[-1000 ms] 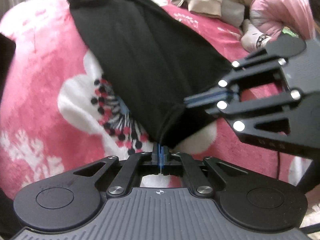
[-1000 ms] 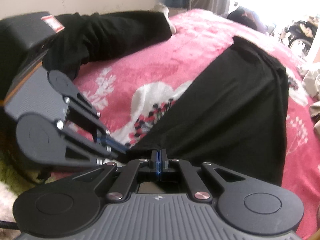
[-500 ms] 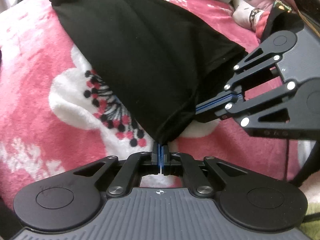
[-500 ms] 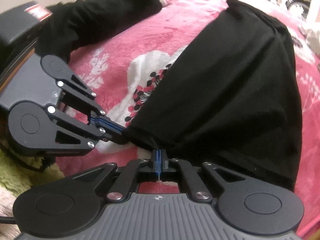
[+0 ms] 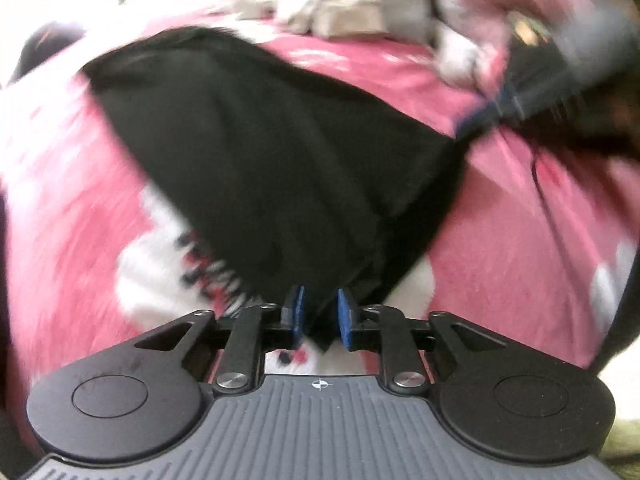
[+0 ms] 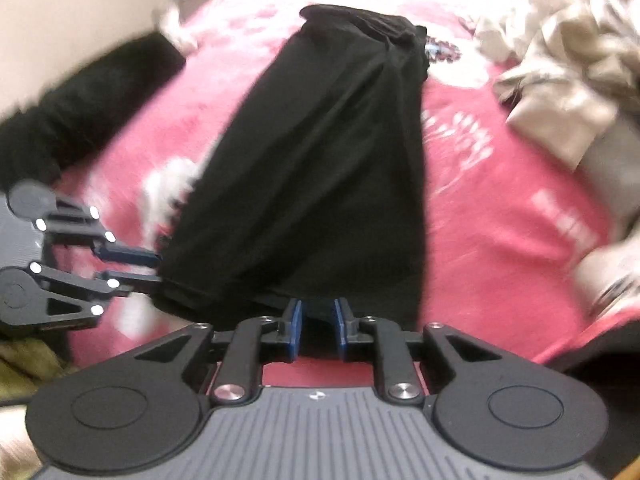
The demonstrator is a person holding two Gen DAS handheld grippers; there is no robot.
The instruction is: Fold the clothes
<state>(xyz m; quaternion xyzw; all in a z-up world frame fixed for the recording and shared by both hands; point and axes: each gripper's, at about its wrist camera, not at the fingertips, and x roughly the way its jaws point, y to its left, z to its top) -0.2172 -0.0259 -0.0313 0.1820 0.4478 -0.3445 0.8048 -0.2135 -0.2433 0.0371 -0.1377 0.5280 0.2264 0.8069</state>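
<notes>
A black garment (image 5: 280,152) lies stretched lengthwise on a pink flowered blanket (image 5: 520,248); it also shows in the right wrist view (image 6: 320,168). My left gripper (image 5: 319,318) has its jaws parted around the garment's near corner, which hangs loose between the blue pads. My right gripper (image 6: 316,328) is likewise open, with the garment's near hem between its pads. Each gripper shows in the other's view: the right one blurred at upper right (image 5: 492,110), the left one at left (image 6: 132,266) with fingers apart at the hem's corner.
A heap of beige and grey clothes (image 6: 560,72) lies at the back right of the blanket (image 6: 500,200), with a pink garment (image 5: 500,4) beside it. Another black garment (image 6: 80,112) lies along the left by the wall.
Both grippers were shut on the garment's near hem corners; now both have opened and the hem has dropped onto the blanket. The grippers have moved apart, and both views are motion-blurred.
</notes>
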